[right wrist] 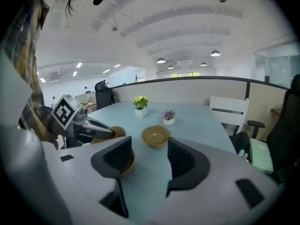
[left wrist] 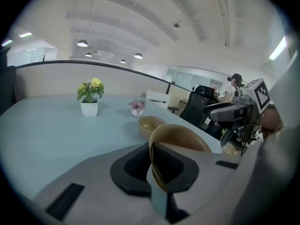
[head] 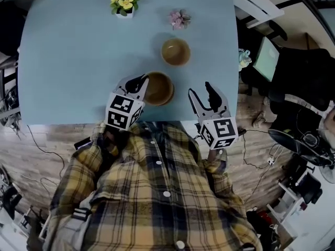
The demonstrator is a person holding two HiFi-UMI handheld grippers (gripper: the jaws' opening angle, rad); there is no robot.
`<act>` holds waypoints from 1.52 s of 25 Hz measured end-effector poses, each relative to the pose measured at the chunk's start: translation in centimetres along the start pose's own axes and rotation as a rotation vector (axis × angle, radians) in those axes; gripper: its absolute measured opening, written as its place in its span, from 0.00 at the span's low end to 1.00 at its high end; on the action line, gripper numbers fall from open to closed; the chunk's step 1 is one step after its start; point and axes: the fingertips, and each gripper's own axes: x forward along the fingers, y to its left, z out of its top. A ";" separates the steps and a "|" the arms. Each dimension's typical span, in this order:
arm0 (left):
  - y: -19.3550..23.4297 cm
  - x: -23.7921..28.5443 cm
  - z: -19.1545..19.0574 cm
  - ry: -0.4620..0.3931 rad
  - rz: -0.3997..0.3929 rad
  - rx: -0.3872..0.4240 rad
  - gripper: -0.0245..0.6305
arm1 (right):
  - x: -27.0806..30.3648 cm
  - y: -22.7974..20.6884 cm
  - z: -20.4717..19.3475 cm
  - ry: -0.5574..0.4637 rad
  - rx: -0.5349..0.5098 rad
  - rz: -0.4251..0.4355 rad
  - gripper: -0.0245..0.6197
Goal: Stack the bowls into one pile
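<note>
— Tan round plastic bowl point(head: 158, 88): who has it?
— Left gripper point(head: 138, 81), jaws pinched on its rim at the pale blue table's point(head: 78, 61) near edge. Second tan bowl point(head: 175, 52) lies straight beyond. Right gripper point(head: 200, 89) gapes empty alongside.

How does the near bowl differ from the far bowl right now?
The near bowl has its rim clamped in the left gripper; the far bowl is untouched. The near bowl is by the near edge of the table; the far bowl stands farther in, closer to the pink plant. Both are brown, round, empty.
</note>
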 end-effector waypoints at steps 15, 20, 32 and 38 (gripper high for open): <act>-1.7 2.1 -2.4 0.082 -0.066 0.059 0.09 | -1.2 -0.4 -1.8 0.025 0.053 -0.050 0.41; -1.6 2.3 -2.3 0.081 -0.067 0.073 0.13 | -1.0 -0.3 -1.9 0.031 0.058 -0.051 0.41; -1.5 1.8 -1.4 0.042 -0.037 0.075 0.18 | -0.5 0.0 -1.9 0.036 0.037 -0.014 0.41; -0.2 0.8 -0.7 0.003 0.017 0.040 0.18 | 0.9 -0.1 -0.7 0.026 0.002 0.027 0.41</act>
